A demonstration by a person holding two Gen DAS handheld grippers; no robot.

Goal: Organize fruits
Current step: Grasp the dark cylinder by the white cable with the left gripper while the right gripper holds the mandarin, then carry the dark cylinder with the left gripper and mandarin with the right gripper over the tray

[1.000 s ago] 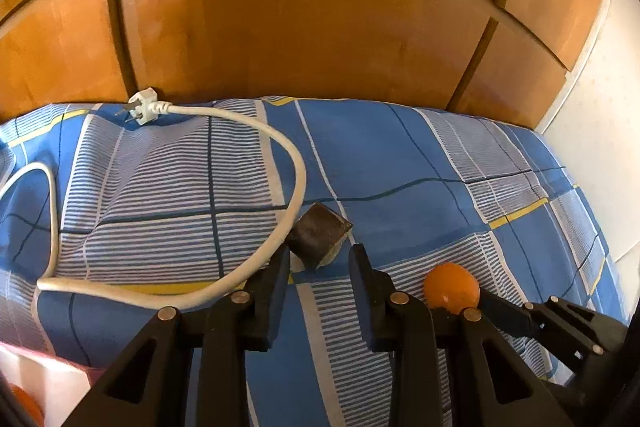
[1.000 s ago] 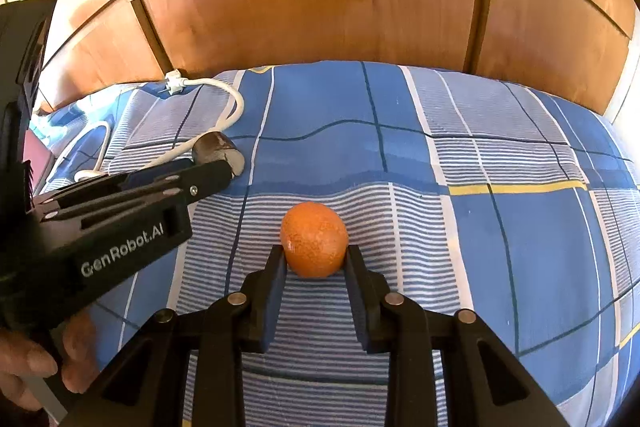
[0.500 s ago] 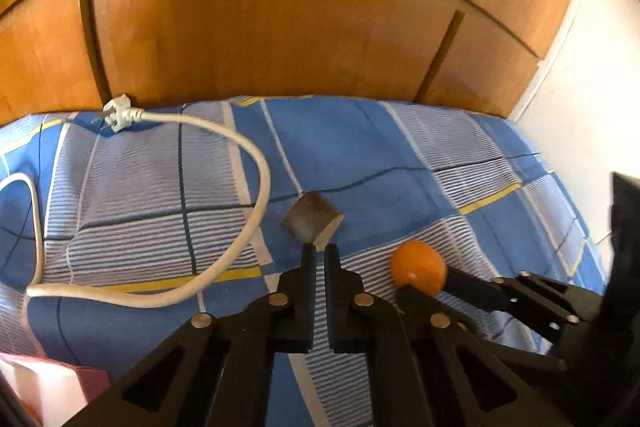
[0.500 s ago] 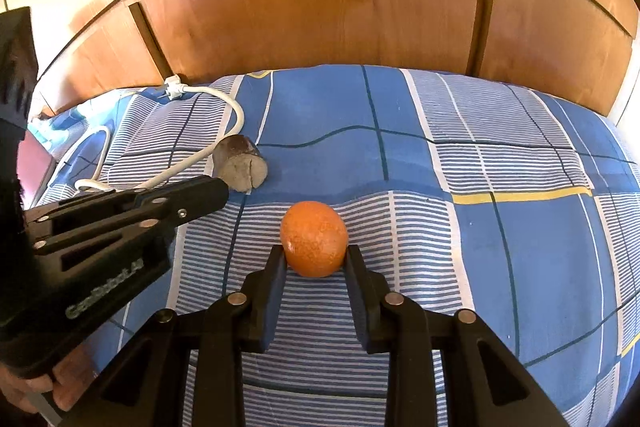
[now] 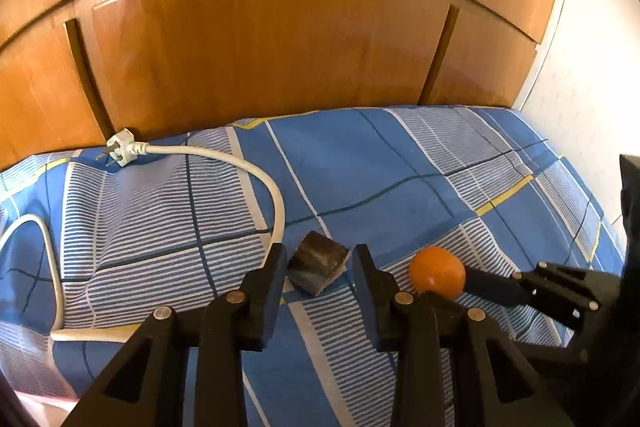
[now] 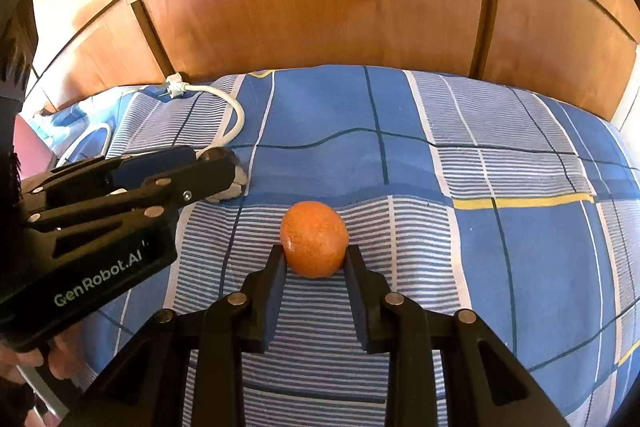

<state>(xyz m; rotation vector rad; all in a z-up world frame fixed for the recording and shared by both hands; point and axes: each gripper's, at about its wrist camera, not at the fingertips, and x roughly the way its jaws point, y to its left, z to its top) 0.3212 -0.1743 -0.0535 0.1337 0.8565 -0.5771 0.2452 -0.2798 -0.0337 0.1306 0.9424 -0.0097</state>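
An orange [image 6: 313, 243] rests on the blue checked bedsheet [image 6: 460, 131], and my right gripper [image 6: 315, 253] is shut on it, pads pressing both sides. The left wrist view shows the same orange [image 5: 437, 277] with the right gripper [image 5: 470, 283] at the right. A dark brown fruit piece with a pale cut face [image 5: 318, 269] lies on the sheet between the tips of my left gripper [image 5: 319, 255]. Its jaws are opening, with gaps on either side of the piece. From the right wrist view the left gripper [image 6: 222, 173] covers most of that piece [image 6: 232, 190].
A white power cable [image 5: 276, 211] with its plug [image 5: 122, 149] loops over the sheet left of the brown piece. Wooden panels [image 5: 280, 47] rise behind the bed and a white wall [image 5: 580, 107] stands at the right. A person's hand [image 6: 60, 359] holds the left gripper.
The left gripper shut half a second ago, then opened again and now has the brown piece between its tips. The right gripper and the orange have not moved.
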